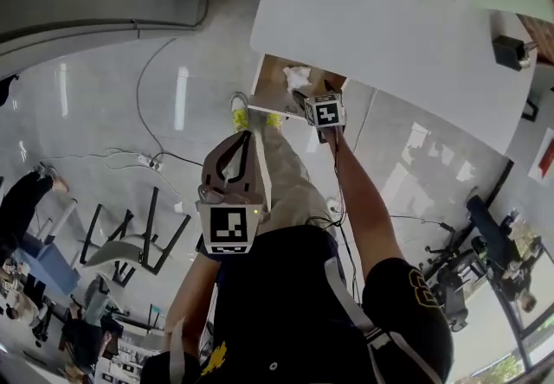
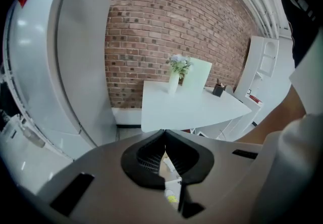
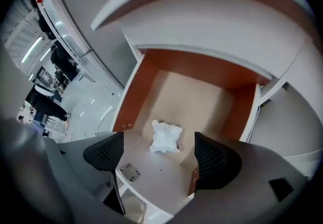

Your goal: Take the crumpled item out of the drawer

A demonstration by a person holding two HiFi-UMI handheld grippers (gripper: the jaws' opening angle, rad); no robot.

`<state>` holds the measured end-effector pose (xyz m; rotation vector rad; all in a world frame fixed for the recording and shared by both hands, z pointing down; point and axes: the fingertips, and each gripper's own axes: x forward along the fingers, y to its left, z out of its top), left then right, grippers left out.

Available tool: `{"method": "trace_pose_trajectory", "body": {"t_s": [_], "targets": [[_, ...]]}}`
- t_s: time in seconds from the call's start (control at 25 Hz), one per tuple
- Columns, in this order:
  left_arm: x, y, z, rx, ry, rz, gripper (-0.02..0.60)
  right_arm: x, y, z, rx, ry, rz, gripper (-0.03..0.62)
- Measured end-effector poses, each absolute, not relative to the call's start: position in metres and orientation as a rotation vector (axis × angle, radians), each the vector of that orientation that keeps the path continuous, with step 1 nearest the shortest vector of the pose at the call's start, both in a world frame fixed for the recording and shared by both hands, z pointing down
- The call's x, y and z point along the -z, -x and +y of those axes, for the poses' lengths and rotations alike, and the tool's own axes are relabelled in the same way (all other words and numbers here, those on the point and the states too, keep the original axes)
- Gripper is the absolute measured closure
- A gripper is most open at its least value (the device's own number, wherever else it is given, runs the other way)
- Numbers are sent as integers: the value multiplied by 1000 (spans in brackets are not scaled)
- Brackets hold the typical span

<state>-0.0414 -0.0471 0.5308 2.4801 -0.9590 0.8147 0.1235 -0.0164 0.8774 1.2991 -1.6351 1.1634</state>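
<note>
I have the drawer [image 3: 135, 94] pulled open under the white surface [image 1: 389, 28], its orange-brown walls and pale floor plain in the right gripper view. The crumpled item [image 3: 165, 137], a white wad, lies on the drawer floor towards its open front, nearer one side wall than the other, and nothing is touching it.

My right claw [image 3: 160, 155] hangs just above the drawer's front, arm stretched out towards it. Its jaws stand wide apart with nothing between them. The wad shows in the gap, beyond the tips and clear of both.

My left claw [image 2: 164, 132] is well back from the drawer, held close to the body above the grey floor [image 1: 104, 97]. Its jaws are pressed together, the tips meeting, and they carry nothing. Its camera looks past the drawer side to the white surface, where a vase of flowers [image 2: 174, 77] stands on the far side from the drawer, with a brick wall [image 2: 166, 26] behind it.

From the head view the wad shows as a pale spot inside the drawer, just beyond the right claw's marker cube [image 1: 326, 111].
</note>
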Motion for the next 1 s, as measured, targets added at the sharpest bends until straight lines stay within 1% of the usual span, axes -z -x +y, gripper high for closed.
{"method": "trace_pose_trajectory", "body": {"t_s": [0.2, 0.32, 0.44, 0.48, 0.52, 0.64, 0.8, 1.0], "targets": [[-563, 63, -34, -813, -2394, -1008, 563, -955, -126, -15, -1299, -1340, -1470, 131], [-589, 78, -24, -847, -2319, -1037, 563, -985, -130, -22, -1384, -1409, -1412, 131], [-599, 89, -18, -846, -2269, -1062, 563, -1005, -139, -21, -1393, -1420, -1322, 135], [-601, 93, -15, -846, -2263, -1065, 563, -1006, -140, -19, -1392, -1406, -1295, 349], [-601, 97, -14, -849, -2268, -1063, 563, -1003, -137, -20, -1403, -1392, -1286, 487], [-591, 107, -15, -840, -2282, -1092, 563, -977, -114, -25, -1493, -1398, -1335, 529], [-550, 98, -20, -820, -2361, -1115, 563, -924, -94, -6, -1566, -1360, -1413, 543], [-474, 88, -35, -770, -2458, -1175, 563, -840, -104, 36, -1588, -1343, -1456, 545]]}}
